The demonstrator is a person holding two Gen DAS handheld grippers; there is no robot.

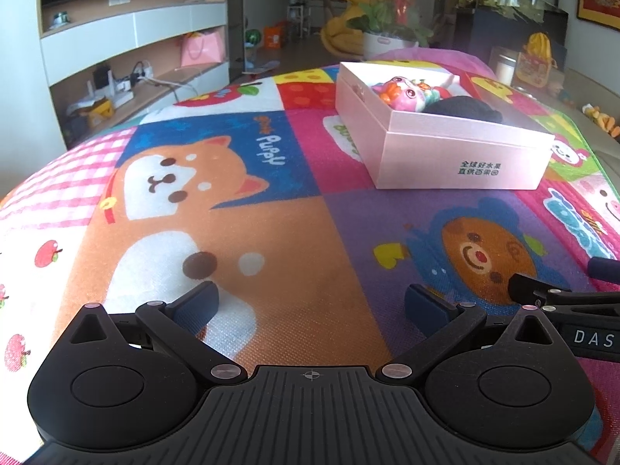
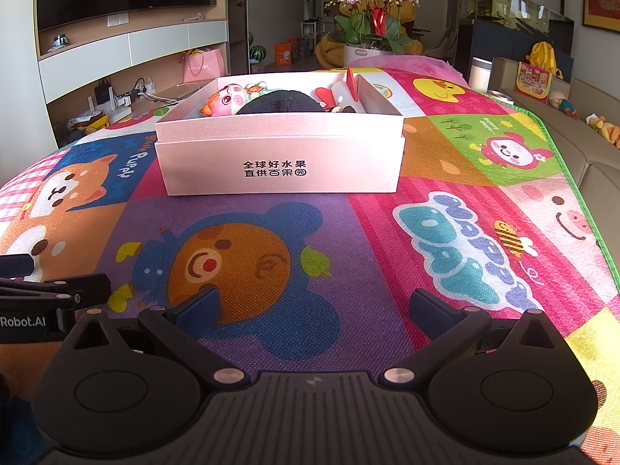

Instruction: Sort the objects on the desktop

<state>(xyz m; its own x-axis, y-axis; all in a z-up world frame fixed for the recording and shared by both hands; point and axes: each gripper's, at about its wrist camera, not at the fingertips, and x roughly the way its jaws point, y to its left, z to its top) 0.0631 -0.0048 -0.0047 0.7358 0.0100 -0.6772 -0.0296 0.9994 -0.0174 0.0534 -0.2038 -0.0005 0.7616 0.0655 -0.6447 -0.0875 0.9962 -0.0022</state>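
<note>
Pink box (image 2: 281, 155) standing open on the cartoon-print mat (image 2: 387, 232) covering the tabletop; black Chinese lettering on its near wall.

Inside the box, toward its left end: pink cartoon toy (image 2: 228, 99), upright, with a small orange figure pressed against its left side. At the box's middle, just right of the toy: dark rounded object (image 2: 281, 104), kind not determinable. Toward the box's right end: red-and-white items (image 2: 335, 95), partly hidden by the near wall, and 1 red card (image 2: 352, 83) standing upright against the inner wall.

Left gripper (image 1: 312, 306) held low over the mat, well short of the box and to its left; jaws spread wide, holding nothing. Box seen obliquely from that side (image 1: 457, 147), toy (image 1: 407, 91) and dark object (image 1: 463, 110) visible within.

Right gripper (image 2: 316, 306) held low over the mat's orange bear print, directly in front of the box's near wall, well apart from it; jaws spread wide, holding nothing.

Both grippers side by side, close together.

Beyond the box's far side: potted orchid (image 2: 372, 11) with purple flowers.
</note>
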